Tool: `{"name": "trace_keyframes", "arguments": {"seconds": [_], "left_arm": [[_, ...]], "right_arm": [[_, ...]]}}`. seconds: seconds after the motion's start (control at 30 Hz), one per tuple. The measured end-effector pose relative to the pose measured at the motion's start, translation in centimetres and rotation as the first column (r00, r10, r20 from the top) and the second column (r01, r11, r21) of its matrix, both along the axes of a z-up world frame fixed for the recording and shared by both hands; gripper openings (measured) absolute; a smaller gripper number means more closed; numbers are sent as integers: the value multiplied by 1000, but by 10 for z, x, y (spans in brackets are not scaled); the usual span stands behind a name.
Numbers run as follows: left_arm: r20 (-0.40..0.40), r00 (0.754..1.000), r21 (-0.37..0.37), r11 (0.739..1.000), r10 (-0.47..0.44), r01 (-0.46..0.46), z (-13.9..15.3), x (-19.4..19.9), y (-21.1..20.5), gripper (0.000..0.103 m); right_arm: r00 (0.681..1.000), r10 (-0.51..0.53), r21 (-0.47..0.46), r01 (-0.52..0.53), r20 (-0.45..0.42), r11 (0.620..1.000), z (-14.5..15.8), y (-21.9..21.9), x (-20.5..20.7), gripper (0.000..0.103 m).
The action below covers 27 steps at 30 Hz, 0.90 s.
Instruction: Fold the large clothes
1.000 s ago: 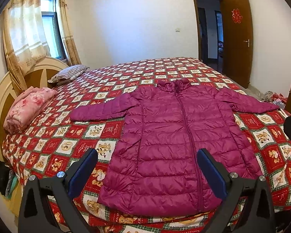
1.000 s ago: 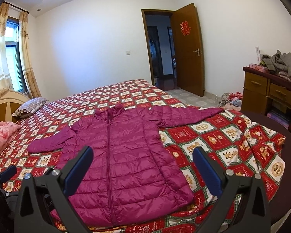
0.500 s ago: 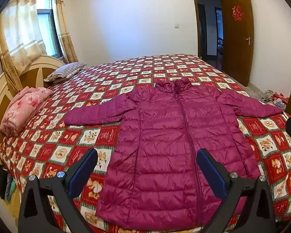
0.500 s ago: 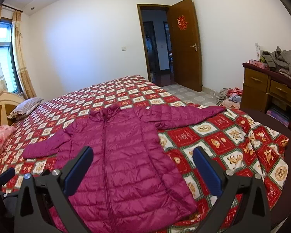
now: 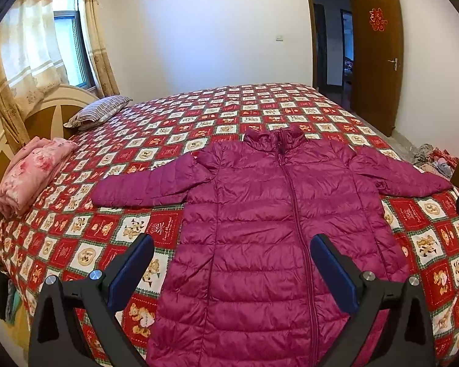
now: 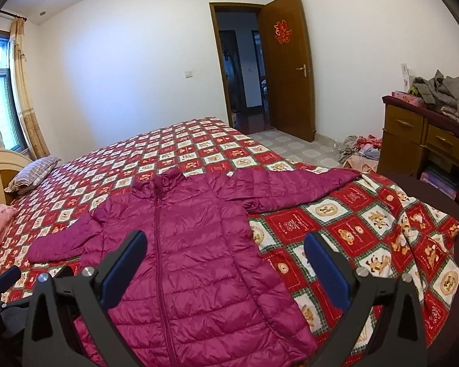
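Note:
A magenta quilted puffer jacket [image 5: 275,229] lies flat and zipped on the bed, collar away from me, both sleeves spread out to the sides. It also shows in the right wrist view [image 6: 183,244]. My left gripper [image 5: 232,272] is open and empty, held above the jacket's lower left part. My right gripper [image 6: 226,269] is open and empty, held above the jacket's lower right part. The left gripper's fingertip [image 6: 7,275] shows at the left edge of the right wrist view. Neither gripper touches the jacket.
The bed [image 5: 199,116] has a red patterned quilt. A folded pink blanket [image 5: 30,174] and a striped pillow [image 5: 98,113] lie by the headboard at left. A wooden dresser [image 6: 428,140] with piled clothes stands at right. Clothes lie on the floor [image 6: 361,150] near the open door.
Both grippers have moved forward over the bed and the jacket; its hem has dropped out of view. Both stay open. The jacket has not moved.

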<state>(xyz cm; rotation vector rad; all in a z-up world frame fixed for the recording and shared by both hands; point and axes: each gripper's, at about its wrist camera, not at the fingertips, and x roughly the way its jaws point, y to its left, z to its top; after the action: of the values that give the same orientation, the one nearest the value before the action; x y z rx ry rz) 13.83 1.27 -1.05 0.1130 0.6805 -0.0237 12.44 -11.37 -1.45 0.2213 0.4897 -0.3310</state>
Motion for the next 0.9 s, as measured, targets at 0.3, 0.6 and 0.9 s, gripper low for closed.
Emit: {"name": "trace_keyframes", "arguments": {"seconds": [0.3, 0.6, 0.9], "left_arm": [[-64, 995, -228, 972, -76, 59, -21, 55, 43, 102], [-78, 992, -204, 973, 98, -112, -68, 154, 119, 102], [-68, 982, -22, 984, 175, -177, -131, 205, 135, 102]], "right_arm": [[999, -14, 97, 19, -49, 995, -24, -59, 35, 90], [957, -263, 214, 285, -123, 934, -38, -234, 77, 79], [865, -432, 375, 501, -256, 780, -106, -365, 138, 73]]}}
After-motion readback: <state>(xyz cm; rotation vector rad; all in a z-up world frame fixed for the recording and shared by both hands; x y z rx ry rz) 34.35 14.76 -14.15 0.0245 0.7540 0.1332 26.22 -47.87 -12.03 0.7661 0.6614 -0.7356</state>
